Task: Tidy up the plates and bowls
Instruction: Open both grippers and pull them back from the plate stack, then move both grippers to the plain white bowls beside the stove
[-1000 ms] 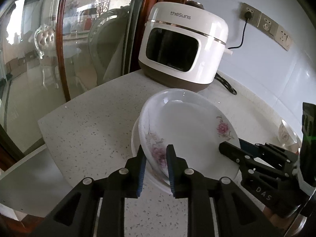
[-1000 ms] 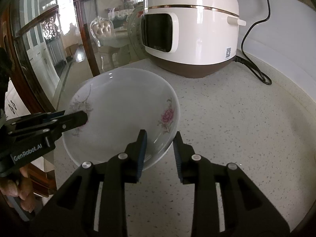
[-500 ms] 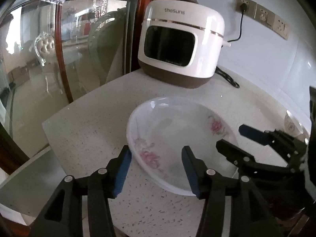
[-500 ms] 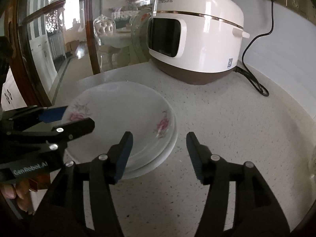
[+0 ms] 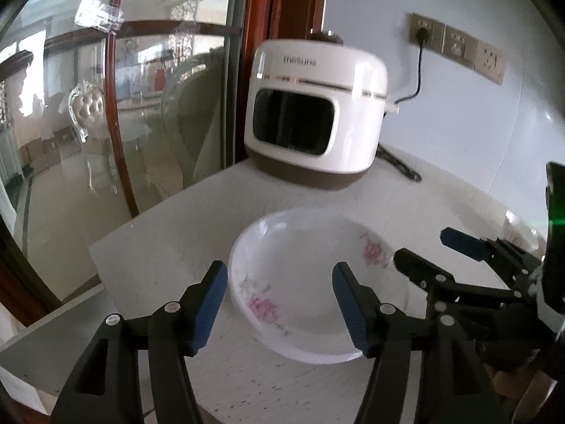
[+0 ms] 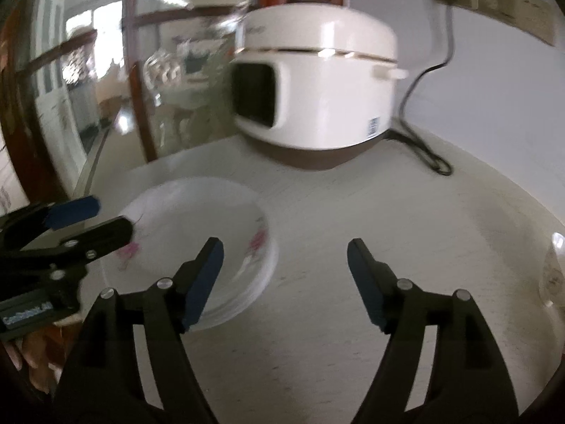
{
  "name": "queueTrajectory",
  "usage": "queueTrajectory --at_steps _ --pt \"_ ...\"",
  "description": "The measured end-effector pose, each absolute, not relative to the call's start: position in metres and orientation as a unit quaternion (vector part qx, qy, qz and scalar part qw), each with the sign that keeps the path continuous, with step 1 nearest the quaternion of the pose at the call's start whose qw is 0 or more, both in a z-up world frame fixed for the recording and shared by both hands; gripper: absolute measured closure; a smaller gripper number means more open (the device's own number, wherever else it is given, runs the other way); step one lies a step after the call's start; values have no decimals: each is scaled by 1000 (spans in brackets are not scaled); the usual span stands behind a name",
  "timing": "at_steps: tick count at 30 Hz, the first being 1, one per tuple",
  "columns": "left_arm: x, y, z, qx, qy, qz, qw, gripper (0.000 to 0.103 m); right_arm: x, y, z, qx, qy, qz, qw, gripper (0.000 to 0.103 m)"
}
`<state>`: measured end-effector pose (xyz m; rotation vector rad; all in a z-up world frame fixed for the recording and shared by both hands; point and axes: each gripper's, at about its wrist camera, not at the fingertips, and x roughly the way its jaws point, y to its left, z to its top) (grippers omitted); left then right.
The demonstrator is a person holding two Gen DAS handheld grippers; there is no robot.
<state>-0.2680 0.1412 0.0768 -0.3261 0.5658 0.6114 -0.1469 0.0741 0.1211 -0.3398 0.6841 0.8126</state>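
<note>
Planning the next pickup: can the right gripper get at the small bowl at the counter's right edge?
Probably yes: the right gripper is open and empty, and bare counter lies between it and the small bowl.

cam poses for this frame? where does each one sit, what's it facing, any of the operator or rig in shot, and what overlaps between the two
Left wrist: on the left gripper, looking along its open fingers at the stacked plates and rice cooker; the right gripper enters from the right.
Right wrist: on the right gripper, open, aimed at bare countertop right of the plates; the left gripper and fingers of a hand show at left.
Shared: plates, rice cooker, its cord, wall sockets, glass door, each other's gripper.
</note>
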Motion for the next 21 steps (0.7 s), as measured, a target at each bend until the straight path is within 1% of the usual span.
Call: queueTrajectory --at_steps 2,6,9,13,17,21 --pt "-265 139 85 -169 254 289 907 40 -140 63 129 -146 315 366 864 27" --pt "-247 127 105 -187 221 259 921 40 -114 29 148 -79 310 297 900 25" --pt "-221 111 122 -194 201 221 934 40 -88 -5 161 -27 312 230 921 25" --pt "-176 87 146 -199 171 170 950 37 -61 -44 175 -4 303 154 941 25" --pt "-122 64 161 -218 173 114 953 37 -40 -87 183 22 301 93 949 25" --pt "-67 40 155 -239 198 52 949 37 -21 -127 186 72 316 57 944 25"
